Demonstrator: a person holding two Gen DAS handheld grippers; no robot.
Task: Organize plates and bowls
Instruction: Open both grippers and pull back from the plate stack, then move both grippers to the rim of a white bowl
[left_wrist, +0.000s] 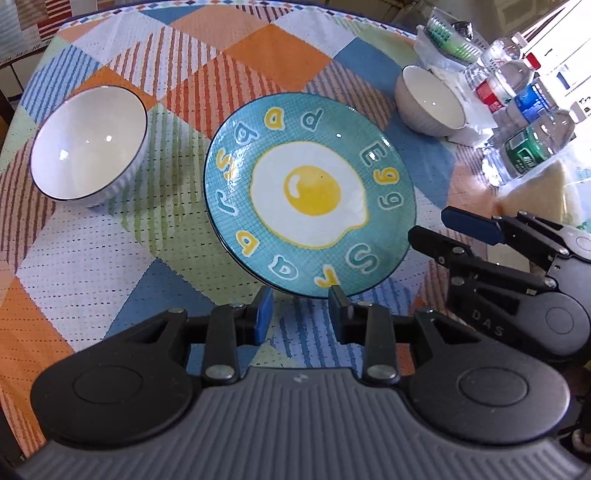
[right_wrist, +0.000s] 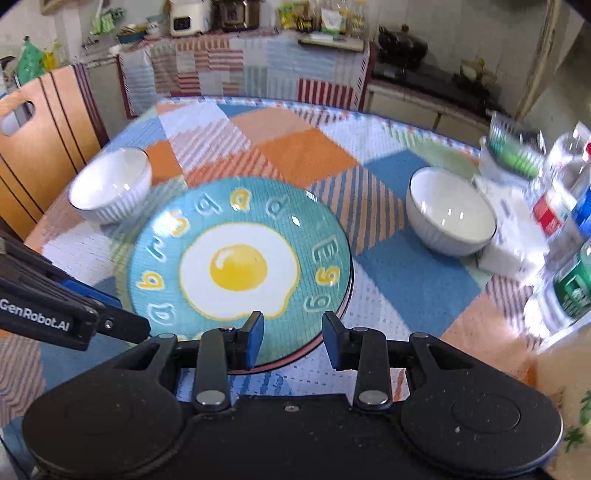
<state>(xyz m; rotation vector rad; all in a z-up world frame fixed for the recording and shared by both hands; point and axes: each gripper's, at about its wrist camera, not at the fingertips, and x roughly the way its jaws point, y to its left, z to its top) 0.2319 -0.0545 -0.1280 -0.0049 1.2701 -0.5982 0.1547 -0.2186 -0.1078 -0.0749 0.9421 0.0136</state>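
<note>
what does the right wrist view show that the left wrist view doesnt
Only the right wrist view: a wooden chair beside the table, a cluttered counter behind it, and the left gripper from the side.
Only the left wrist view: the right gripper, near the plate's rim.
Both: the egg plate on a stack, two white bowls either side, and bottles.

Bottles (right_wrist: 565, 236) blurred, edge-cut (labels unreadable).
</note>
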